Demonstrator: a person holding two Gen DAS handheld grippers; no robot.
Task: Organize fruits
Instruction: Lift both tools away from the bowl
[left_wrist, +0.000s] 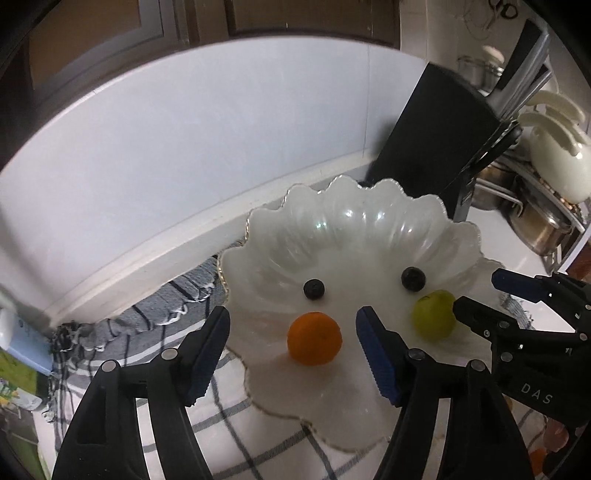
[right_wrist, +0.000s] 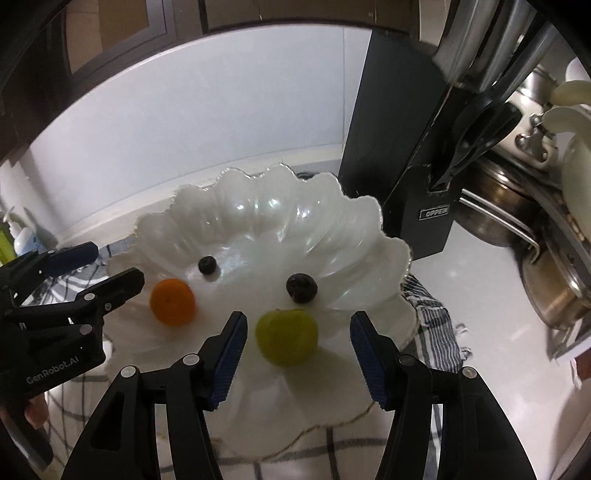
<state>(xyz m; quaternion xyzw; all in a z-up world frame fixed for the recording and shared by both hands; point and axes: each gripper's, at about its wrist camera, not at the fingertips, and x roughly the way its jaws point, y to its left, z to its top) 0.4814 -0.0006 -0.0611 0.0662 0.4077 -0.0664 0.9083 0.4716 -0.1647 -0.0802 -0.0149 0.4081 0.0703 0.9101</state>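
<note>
A white scalloped glass bowl (left_wrist: 369, 221) (right_wrist: 277, 206) holds an orange fruit (left_wrist: 314, 338) (right_wrist: 172, 302), a green fruit (left_wrist: 434, 314) (right_wrist: 287, 338) and two dark berries (left_wrist: 314, 289) (left_wrist: 413, 278). My left gripper (left_wrist: 293, 314) (right_wrist: 115, 263) is open at the bowl's near rim. The orange lies just ahead between its blue pads, untouched. My right gripper (right_wrist: 299, 317) (left_wrist: 476, 291) is open too. The green fruit rests in the bowl between its fingers with gaps on both sides.
The bowl stands on a checked cloth (left_wrist: 236, 424) against a white backsplash (left_wrist: 184, 155). Close behind on the right is a black knife block (right_wrist: 402, 155), then steel pots (right_wrist: 554, 288) and a white ceramic pot (left_wrist: 557, 162). Bottles (right_wrist: 22, 236) stand at the left.
</note>
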